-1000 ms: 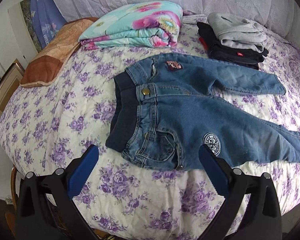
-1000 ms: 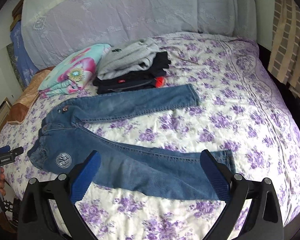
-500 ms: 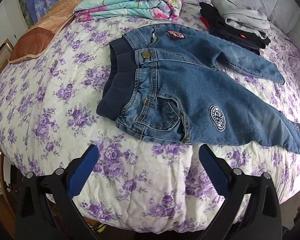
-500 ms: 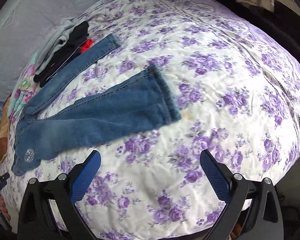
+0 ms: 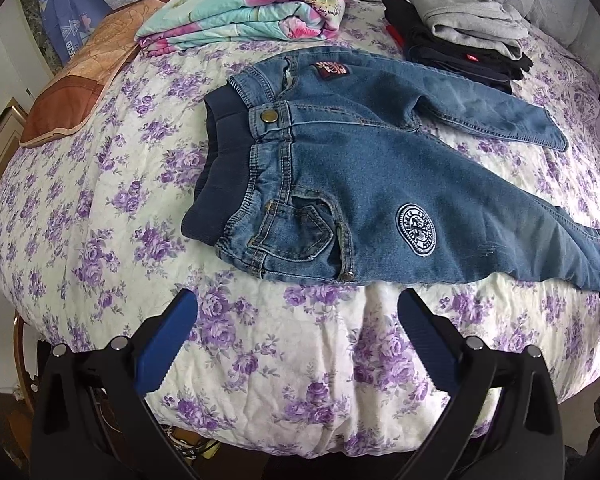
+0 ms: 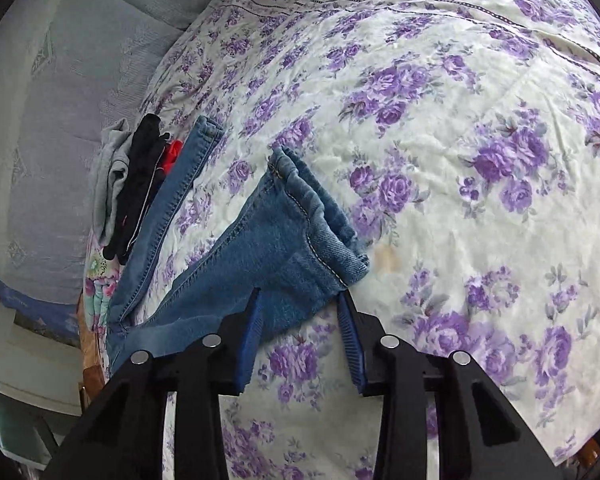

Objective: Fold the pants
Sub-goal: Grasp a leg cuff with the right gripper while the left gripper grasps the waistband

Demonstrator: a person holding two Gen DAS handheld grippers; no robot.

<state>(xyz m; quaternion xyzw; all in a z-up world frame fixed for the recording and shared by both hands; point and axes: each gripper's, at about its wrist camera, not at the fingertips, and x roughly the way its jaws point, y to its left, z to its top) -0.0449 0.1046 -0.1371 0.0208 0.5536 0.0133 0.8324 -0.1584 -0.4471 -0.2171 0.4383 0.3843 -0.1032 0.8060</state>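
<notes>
Blue denim pants (image 5: pixel 380 184) lie on a white bedspread (image 5: pixel 80 200) with purple flowers, beside a turquoise-and-pink floral blanket (image 5: pixel 252 8).

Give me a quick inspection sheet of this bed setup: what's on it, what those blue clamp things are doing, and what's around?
Surface: bedspread with purple flowers, wrinkled; small yellowish stain.
Job's things: jeans lying flat, legs spread apart, unfolded.
Clutter: folded floral blanket; stack of folded clothes, grey on top; brown cushion.
Grippers: left gripper open, above bare bedspread near the waistband; right gripper closing, the near leg's hem corner between its fingers.
Cables: nothing seen for sure.
Surroundings: pale lace cover behind the bed.
</notes>
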